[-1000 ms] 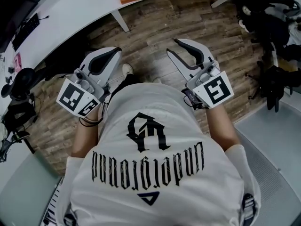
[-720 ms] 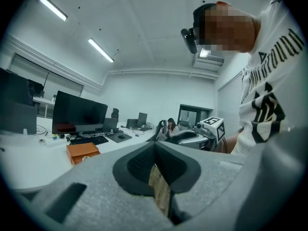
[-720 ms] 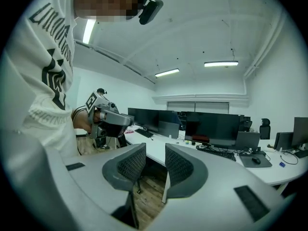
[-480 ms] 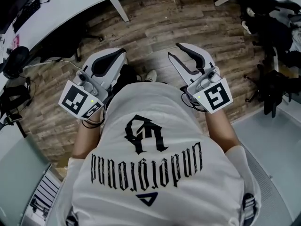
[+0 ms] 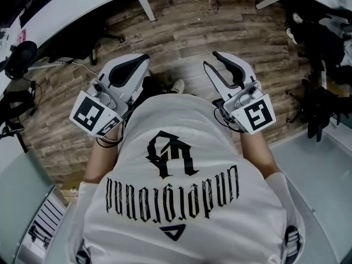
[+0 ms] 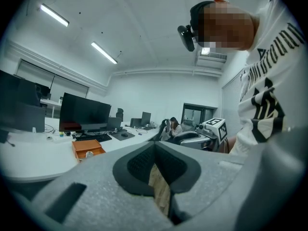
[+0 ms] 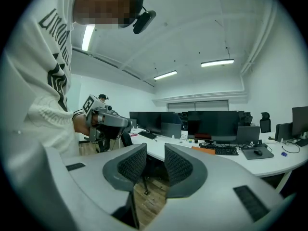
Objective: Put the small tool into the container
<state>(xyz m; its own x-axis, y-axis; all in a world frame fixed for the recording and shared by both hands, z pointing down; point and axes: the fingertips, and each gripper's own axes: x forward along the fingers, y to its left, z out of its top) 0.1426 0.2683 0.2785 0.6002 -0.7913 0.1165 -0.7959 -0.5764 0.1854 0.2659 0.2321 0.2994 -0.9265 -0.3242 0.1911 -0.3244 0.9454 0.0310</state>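
- Far ahead on the white desk (image 6: 29,160), the orange container (image 6: 88,148) stands close to the desk's near edge, in front of a dark monitor (image 6: 84,113).
- A small pale thing (image 6: 89,154) shows just inside the container in the left gripper view. It is too small to tell whether it is the small tool, or which way its long axis runs. No other view shows a tool.
- The left gripper (image 6: 155,148) has its pads pressed together at the tips with nothing between them. Only the wood floor (image 5: 187,32) shows through the slit below.
- The right gripper (image 7: 155,160) has its jaws spread with a clear gap. Nothing is in the gap, and only floor and the desk's underside show through it.
- In the head view both grippers hang close to the person's waist, one on each side of the white shirt (image 5: 181,202). They are over the floor and well short of the desk.
- The container lies left of the left gripper's jaw line. In the right gripper view it (image 7: 204,149) lies a little right of that gripper's jaw line. So it sits far ahead, roughly between the two grippers and well apart from both, and neither is plainly nearer.
- With both grippers empty, I judge this fits two stages. The tool may already lie in the container, or it may lie somewhere out of view.
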